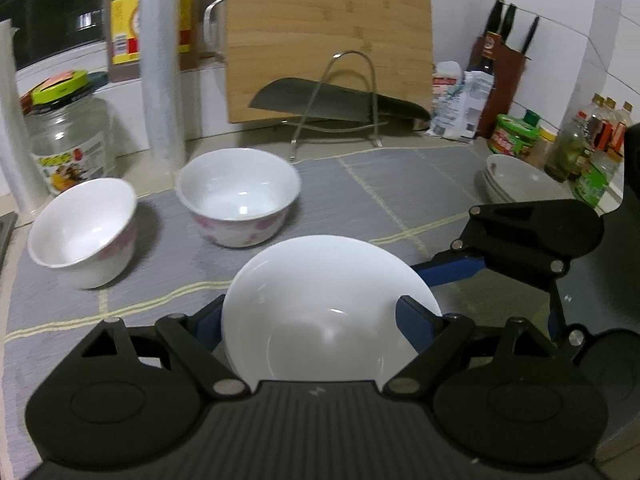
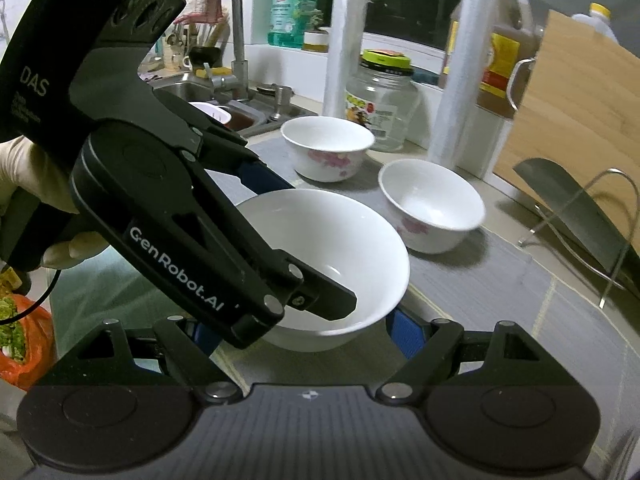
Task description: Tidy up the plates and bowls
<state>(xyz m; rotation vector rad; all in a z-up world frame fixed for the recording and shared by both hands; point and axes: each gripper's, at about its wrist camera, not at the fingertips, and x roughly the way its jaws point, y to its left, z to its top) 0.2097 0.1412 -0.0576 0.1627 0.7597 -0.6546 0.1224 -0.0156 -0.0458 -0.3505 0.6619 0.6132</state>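
Note:
A plain white bowl sits between the fingers of my left gripper, which is shut on it above the grey mat. The same bowl shows in the right wrist view, with the left gripper clamped across its rim. My right gripper stands open around the bowl's near side, its blue pads beside the bowl; contact cannot be told. Two white bowls with pink flowers stand on the mat further back. A stack of white plates sits at the right.
A grey placemat covers the counter. Behind it stand a wooden cutting board, a cleaver on a wire stand, a glass jar, film rolls, sauce bottles and a knife block. The sink lies to the left.

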